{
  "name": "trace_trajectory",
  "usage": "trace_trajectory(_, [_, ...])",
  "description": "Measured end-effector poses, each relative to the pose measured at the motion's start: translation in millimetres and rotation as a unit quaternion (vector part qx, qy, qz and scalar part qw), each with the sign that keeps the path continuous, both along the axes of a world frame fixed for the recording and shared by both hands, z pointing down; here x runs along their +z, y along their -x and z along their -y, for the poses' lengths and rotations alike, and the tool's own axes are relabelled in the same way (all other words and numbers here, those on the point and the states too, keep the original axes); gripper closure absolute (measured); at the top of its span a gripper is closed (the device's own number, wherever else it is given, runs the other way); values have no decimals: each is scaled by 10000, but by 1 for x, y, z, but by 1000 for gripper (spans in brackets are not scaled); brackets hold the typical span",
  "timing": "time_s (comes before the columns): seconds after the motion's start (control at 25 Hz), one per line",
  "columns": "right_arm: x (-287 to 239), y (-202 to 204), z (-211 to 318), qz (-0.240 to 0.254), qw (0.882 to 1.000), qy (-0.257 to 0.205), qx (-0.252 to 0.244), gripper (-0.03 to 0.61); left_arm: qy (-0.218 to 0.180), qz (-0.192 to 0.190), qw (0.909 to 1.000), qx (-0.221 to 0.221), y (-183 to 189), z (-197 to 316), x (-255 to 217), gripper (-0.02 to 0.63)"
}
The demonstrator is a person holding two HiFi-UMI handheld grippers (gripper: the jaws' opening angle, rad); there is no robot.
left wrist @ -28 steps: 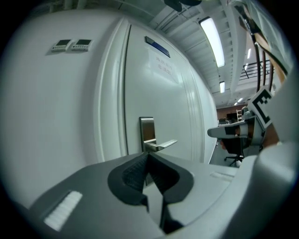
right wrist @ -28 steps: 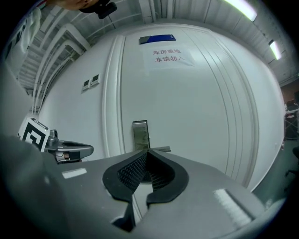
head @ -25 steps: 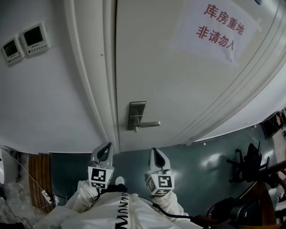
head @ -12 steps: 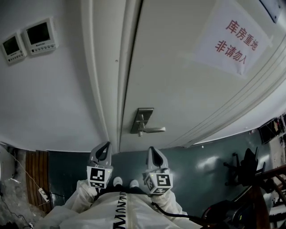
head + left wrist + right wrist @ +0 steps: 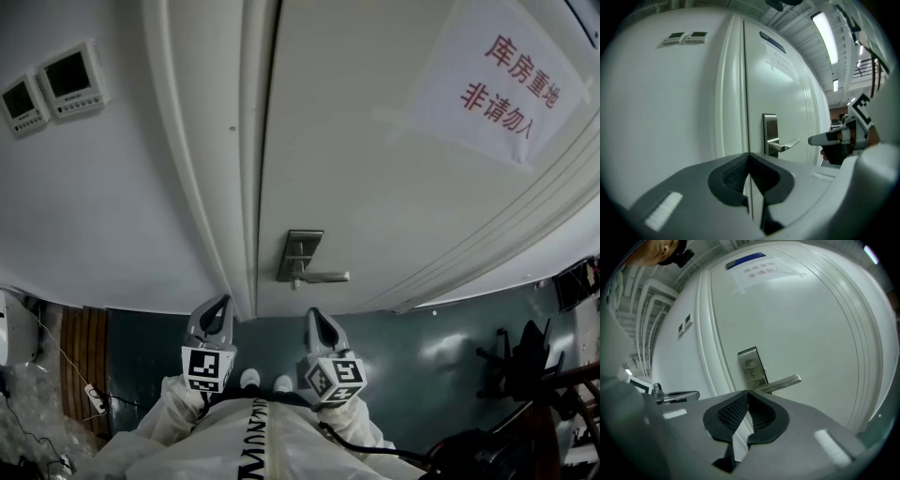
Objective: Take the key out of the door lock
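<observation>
A steel lock plate point(image 5: 302, 251) with a lever handle point(image 5: 326, 277) sits on the white door point(image 5: 375, 169). I cannot make out a key on it in any view. My left gripper point(image 5: 223, 303) and right gripper point(image 5: 310, 315) hang low, below the lock and apart from it. Both are shut with nothing between the jaws. The left gripper view shows its shut tips point(image 5: 749, 154) in front of the door's edge, with the plate point(image 5: 770, 131) beyond. In the right gripper view the shut tips point(image 5: 747, 392) sit just below the plate point(image 5: 752, 367) and lever point(image 5: 783, 381).
Two wall control panels point(image 5: 52, 86) hang left of the door frame point(image 5: 202, 187). A paper sign with red characters point(image 5: 502, 80) is taped to the door. A dark chair point(image 5: 525, 361) stands at the lower right, cables point(image 5: 89, 394) at the lower left.
The head view has shifted, so the lock plate sits a little further right than a second ago. Both grippers stay low and shut.
</observation>
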State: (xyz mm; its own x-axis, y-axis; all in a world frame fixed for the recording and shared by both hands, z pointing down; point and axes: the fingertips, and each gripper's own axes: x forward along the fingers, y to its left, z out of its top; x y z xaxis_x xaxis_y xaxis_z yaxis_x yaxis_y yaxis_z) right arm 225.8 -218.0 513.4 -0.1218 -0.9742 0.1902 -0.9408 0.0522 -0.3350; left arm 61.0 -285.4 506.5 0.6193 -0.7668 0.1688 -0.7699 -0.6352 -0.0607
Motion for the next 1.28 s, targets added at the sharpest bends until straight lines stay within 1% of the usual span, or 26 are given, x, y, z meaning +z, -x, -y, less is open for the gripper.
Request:
trace_trajectory(0.08, [9, -3, 2, 581, 9983, 67, -87, 544, -7, 26, 10000, -13, -3, 1, 0, 614])
trace_trajectory(0.16, [20, -7, 4, 1306, 9912, 141, -134, 537, 1, 55, 10000, -24, -6, 1, 1, 614])
trace_trajectory(0.24, [32, -11, 7, 2049, 9783, 234, -180, 524, 17, 90, 9999, -57, -7, 1, 3, 614])
trace_trajectory(0.28, [37, -11, 9, 2436, 9693, 273, -215, 515, 26, 107, 9999, -81, -6, 1, 3, 614])
trace_trajectory(0.32, [43, -12, 11, 2863, 9574, 294, -251, 503, 34, 120, 9999, -109, -6, 2, 4, 614])
trace_trajectory(0.36, [48, -13, 12, 3343, 9416, 301, -270, 491, 40, 133, 9998, -138, -5, 2, 4, 614])
trace_trajectory(0.4, [55, -15, 13, 3877, 9209, 309, -247, 474, 40, 148, 9997, -169, -3, 3, 5, 614])
trace_trajectory(0.48, [71, -20, 17, 4915, 8702, 298, -161, 435, 31, 187, 9995, -233, 0, 4, 5, 614])
trace_trajectory(0.52, [77, -22, 19, 5264, 8497, 273, -149, 426, 30, 206, 9994, -262, 1, 4, 5, 614])
trace_trajectory(0.56, [84, -23, 22, 5484, 8357, 267, -142, 425, 34, 219, 9993, -290, 3, 4, 4, 614])
trace_trajectory(0.6, [90, -24, 25, 5619, 8266, 281, -139, 425, 40, 229, 9992, -321, 5, 4, 4, 614])
trace_trajectory(0.76, [108, -25, 41, 5909, 8058, 374, -121, 425, 45, 280, 9985, -469, 14, 6, 5, 614])
trace_trajectory(0.88, [114, -22, 54, 6038, 7958, 422, -179, 426, 44, 325, 9978, -577, 21, 8, 5, 614])
trace_trajectory(1.12, [121, -19, 75, 6164, 7859, 442, -234, 431, 55, 377, 9965, -745, 32, 11, 7, 614])
trace_trajectory(1.28, [126, -17, 84, 6207, 7823, 479, -216, 436, 77, 376, 9958, -833, 38, 13, 7, 614])
